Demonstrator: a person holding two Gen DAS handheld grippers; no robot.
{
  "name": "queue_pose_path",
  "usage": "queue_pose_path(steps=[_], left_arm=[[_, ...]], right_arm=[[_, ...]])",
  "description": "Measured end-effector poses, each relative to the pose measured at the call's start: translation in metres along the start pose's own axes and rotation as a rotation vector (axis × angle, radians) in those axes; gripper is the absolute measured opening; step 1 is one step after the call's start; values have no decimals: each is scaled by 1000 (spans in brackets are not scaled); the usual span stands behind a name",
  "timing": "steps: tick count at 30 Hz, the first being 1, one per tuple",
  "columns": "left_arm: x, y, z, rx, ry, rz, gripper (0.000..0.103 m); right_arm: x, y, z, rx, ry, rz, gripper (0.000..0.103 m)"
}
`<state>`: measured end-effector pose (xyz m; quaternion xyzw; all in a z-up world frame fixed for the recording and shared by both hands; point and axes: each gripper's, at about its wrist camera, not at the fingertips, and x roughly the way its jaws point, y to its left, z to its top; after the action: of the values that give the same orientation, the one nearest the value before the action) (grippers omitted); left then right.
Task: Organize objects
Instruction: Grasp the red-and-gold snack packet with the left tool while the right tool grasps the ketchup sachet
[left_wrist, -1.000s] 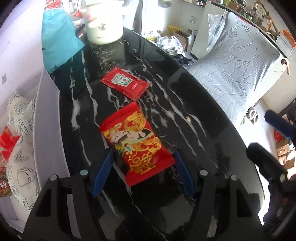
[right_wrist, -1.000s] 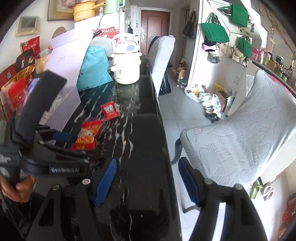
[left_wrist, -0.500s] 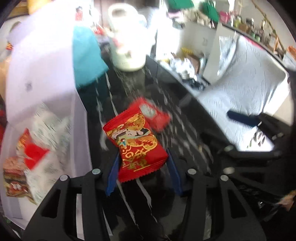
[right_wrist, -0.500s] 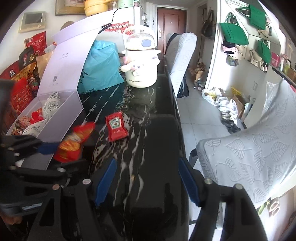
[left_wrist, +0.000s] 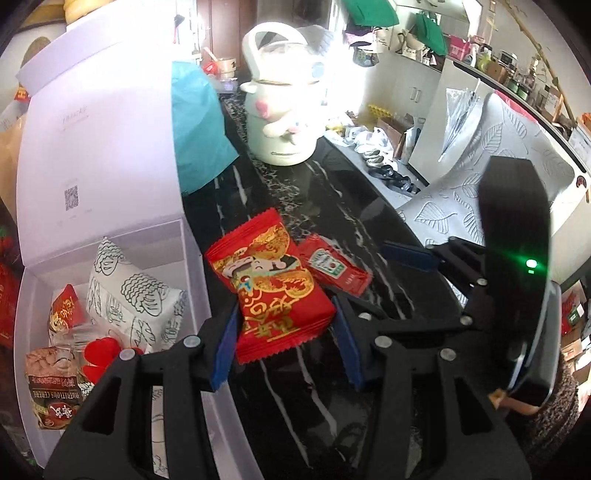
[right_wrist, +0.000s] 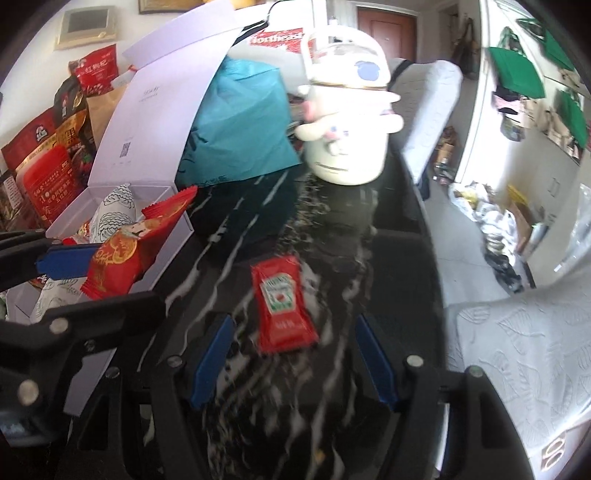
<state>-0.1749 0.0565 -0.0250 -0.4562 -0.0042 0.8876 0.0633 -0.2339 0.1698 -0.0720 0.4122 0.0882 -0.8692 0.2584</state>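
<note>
Red snack packet (left_wrist: 275, 291) — left jaws clamped.

Both wrist views near, angled down; share ketchup packet (right_wrist: 283, 303), table (left_wrist: 314, 192).

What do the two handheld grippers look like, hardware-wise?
Both match: the left gripper and right gripper have matte black angular frames with silver rivets and flat blue finger pads. The right one carries a black housing with a lit green LED.

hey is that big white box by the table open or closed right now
Open. The white box's lid stands tilted up behind it, and the packets inside are in plain view from both wrist cameras.
</note>
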Motion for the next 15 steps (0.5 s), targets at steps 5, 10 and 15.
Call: queue_pose_path(steps=[5, 10, 15], left_arm=[[3, 5, 0, -20, -3, -10, 47], [0, 2, -4, -13, -16, -23, 47], [-9, -6, -9, 7, -18, -34, 47]], right_arm=[[18, 11, 7, -47, 19, -8, 53], [22, 14, 2, -49, 60, -34, 33], [9, 9, -12, -10, 57, -33, 25]])
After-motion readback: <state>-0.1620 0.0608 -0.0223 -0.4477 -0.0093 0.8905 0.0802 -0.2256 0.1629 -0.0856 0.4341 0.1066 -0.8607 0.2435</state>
